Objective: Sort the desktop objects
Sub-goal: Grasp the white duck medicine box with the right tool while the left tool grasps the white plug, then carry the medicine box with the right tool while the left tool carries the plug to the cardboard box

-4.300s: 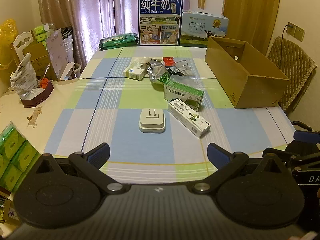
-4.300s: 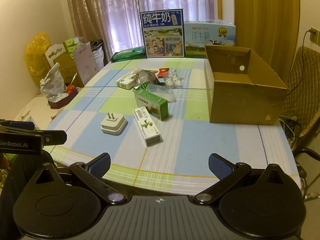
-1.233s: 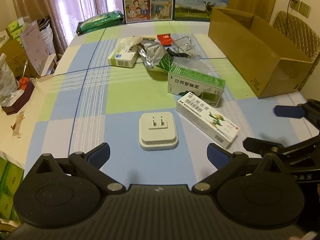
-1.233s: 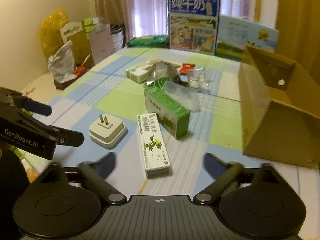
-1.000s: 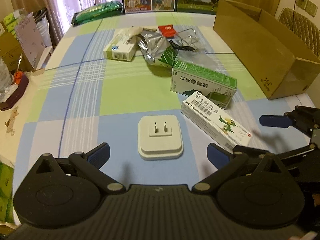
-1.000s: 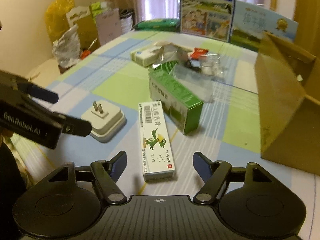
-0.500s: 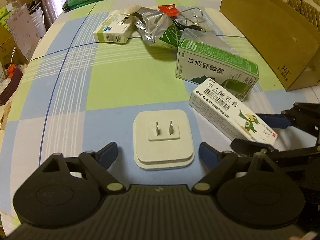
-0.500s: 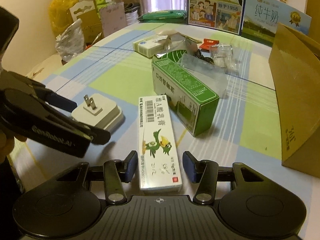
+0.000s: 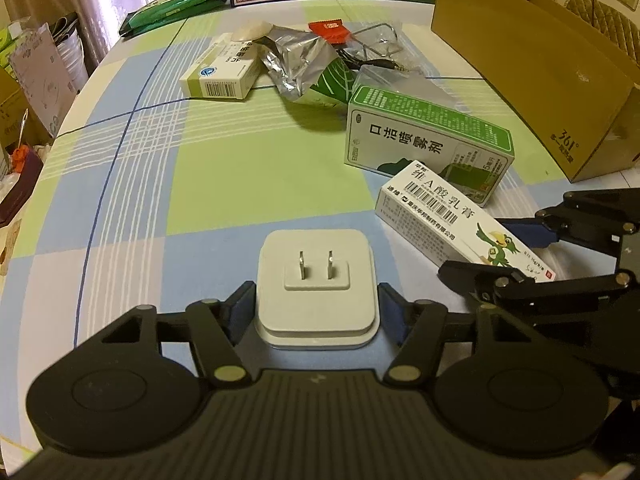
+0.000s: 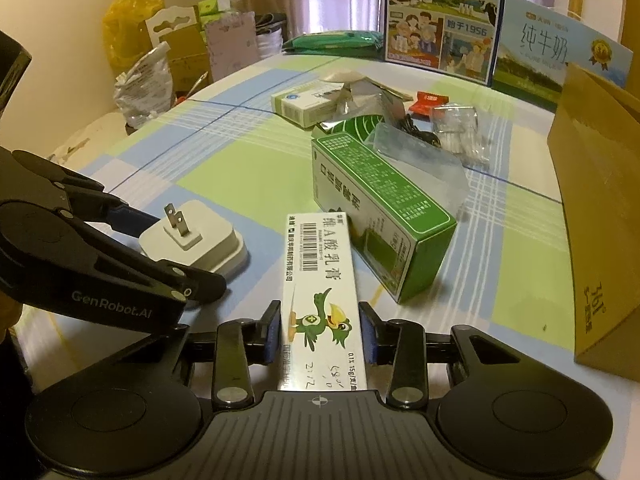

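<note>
- My left gripper (image 9: 316, 312) is low over the blue, green and white checked tablecloth (image 9: 224, 152), with its jaws narrowed around the white square plug adapter with two metal prongs (image 9: 316, 284).
- The blue-padded fingertips (image 9: 243, 308) sit against the left and right sides of the adapter's near half. Contact appears made on both sides.
- The adapter rests flat on the cloth, prongs pointing up, at the near centre of the table.
- My right gripper (image 10: 320, 334) has its jaws closed to the width of the long white ointment carton printed with a green bird (image 10: 320, 280).
- Its blue pads (image 10: 273, 332) press the two long sides of the carton near its near end. The carton's far end points away from me.
- Whether the carton is raised off the cloth I cannot tell.
- The green and white rectangular spray box (image 10: 380, 216) lies just beyond and to the right of the carton, touching or nearly touching its far end.
- Farther off lie a small white and green medicine box (image 9: 220, 72), a crumpled silver foil pouch (image 9: 304, 64) and a red sachet (image 9: 328, 28).
- The open brown cardboard box (image 9: 532, 68) stands along the right side of the table, well apart from both grippers.
</note>
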`<state>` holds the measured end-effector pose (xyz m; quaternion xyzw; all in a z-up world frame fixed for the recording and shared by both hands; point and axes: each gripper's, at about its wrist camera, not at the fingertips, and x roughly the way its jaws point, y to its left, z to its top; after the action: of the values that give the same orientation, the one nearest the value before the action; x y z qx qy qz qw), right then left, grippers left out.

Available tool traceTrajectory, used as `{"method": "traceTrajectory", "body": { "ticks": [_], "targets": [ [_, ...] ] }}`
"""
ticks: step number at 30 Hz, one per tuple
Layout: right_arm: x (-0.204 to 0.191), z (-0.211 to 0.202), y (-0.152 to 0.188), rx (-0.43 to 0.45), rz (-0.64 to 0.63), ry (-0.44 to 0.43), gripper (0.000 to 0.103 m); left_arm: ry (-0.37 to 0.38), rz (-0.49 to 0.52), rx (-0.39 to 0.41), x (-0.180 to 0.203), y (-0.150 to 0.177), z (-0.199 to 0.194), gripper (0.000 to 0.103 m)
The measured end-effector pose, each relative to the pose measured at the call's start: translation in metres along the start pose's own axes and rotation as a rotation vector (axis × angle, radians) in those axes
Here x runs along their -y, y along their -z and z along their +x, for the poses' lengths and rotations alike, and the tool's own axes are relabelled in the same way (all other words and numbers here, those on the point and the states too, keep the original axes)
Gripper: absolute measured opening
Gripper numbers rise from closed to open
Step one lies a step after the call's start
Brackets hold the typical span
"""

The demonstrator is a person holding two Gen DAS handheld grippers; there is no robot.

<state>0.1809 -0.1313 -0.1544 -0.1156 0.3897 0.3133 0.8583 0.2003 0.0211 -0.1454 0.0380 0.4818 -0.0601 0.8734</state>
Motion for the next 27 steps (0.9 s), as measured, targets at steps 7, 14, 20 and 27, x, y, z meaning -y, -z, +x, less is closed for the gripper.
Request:
{"method": "traceTrajectory", "body": {
  "ticks": [7,14,20,27],
  "targets": [
    [0.002,-0.010,0.003,0.002,0.040,0.017,0.036,0.024,0.018,0.000,0.006,0.007,-0.007,0.060],
    [0.000,-0.041,0.008,0.026,0.078,0.036,0.035,0.042,0.028,0.014,0.017,0.012,-0.025,0.060],
    [0.005,-0.080,0.009,0.081,0.124,0.096,0.035,0.054,0.046,0.049,0.031,0.008,-0.050,0.060],
    [0.036,-0.136,-0.013,0.182,0.186,0.183,0.035,0.103,0.118,0.125,0.064,-0.019,-0.080,0.060]
  ]
}}
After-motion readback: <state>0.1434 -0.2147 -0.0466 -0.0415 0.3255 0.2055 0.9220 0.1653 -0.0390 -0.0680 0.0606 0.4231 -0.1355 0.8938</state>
